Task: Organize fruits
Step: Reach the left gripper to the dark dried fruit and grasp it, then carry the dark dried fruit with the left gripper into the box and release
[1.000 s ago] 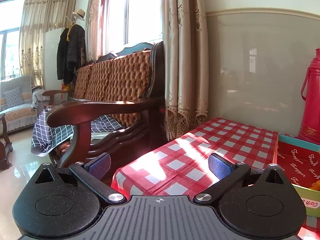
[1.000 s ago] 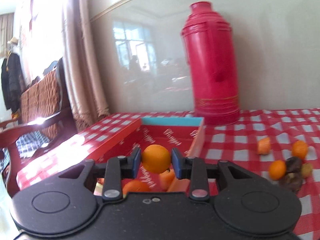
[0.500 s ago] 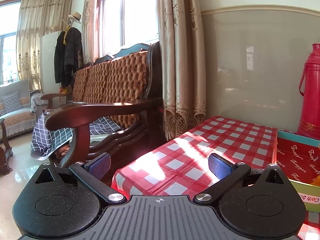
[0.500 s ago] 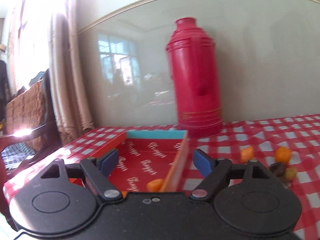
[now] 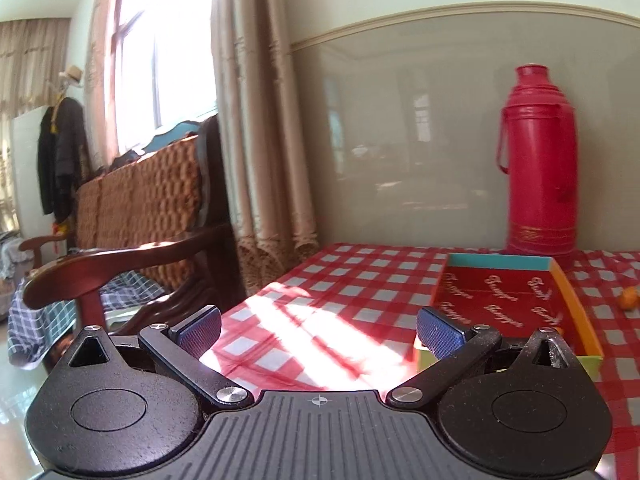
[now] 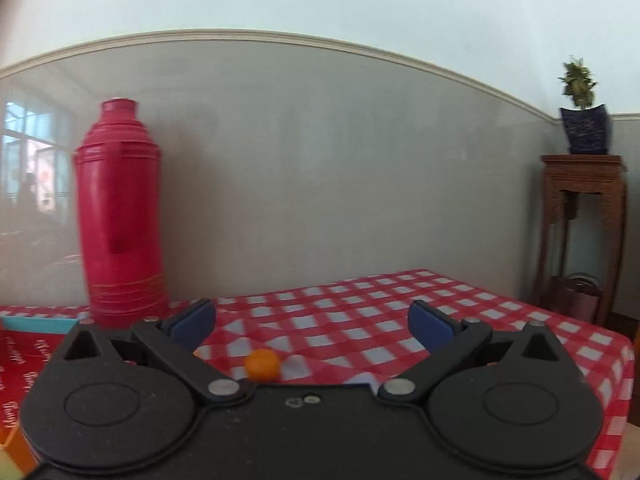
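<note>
Both claws gape wide and hold nothing. The left claw (image 5: 318,326) faces the red box (image 5: 508,300) on the checkered bench (image 5: 340,280), an orange (image 5: 630,297) beyond it. Only the right claw (image 6: 312,326) view shows an orange (image 6: 262,364) just ahead and a potted plant (image 6: 582,120).

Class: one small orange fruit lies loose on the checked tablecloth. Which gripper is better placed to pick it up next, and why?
Right. The right gripper is open with the orange fruit just ahead between its fingers; the left gripper faces bare tablecloth.

left gripper (image 5: 318,330): black ribbed body; blue pads | right gripper (image 6: 312,326): black; silver screws
</note>
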`<state>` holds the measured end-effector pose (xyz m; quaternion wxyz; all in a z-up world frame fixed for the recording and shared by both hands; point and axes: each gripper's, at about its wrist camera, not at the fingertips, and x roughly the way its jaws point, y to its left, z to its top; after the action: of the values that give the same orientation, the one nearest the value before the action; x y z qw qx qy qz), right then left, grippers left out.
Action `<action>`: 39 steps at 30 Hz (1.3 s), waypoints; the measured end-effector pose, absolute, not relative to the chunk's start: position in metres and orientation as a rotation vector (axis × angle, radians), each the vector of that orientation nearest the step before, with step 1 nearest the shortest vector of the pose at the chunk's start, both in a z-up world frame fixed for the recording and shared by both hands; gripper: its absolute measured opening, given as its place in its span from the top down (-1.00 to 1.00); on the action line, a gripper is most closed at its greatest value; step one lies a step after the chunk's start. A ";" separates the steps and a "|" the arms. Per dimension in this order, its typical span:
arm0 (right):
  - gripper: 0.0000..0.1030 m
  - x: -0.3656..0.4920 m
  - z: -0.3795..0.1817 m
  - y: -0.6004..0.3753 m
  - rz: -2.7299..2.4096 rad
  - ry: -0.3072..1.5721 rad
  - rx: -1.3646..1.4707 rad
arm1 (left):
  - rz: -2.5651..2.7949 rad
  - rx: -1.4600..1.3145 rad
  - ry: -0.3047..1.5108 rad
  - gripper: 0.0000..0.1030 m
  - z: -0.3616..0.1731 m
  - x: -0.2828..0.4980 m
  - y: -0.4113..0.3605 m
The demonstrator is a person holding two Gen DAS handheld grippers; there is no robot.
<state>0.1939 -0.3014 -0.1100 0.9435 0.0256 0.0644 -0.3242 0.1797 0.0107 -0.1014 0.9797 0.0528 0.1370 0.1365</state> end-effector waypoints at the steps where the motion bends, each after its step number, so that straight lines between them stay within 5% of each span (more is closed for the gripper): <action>1: -0.89 0.191 -0.111 -0.309 -0.705 0.128 0.054 | 0.234 0.112 0.276 -0.99 -0.101 0.181 0.001; 19: -0.89 0.111 -0.108 -0.410 -1.072 0.099 0.094 | -0.231 0.101 0.472 -0.98 -0.130 0.227 -0.242; 23: -0.89 0.096 -0.108 -0.416 -1.061 0.080 0.105 | -0.248 0.144 0.499 -0.59 -0.144 0.238 -0.274; 39: -0.89 0.071 -0.101 -0.432 -0.975 0.041 0.164 | -0.238 0.168 0.585 0.22 -0.169 0.268 -0.312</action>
<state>0.0713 -0.4324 -0.1009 0.8801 0.0786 0.0197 -0.4678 0.2677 -0.3122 -0.1691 0.9471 0.0824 0.2874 -0.1168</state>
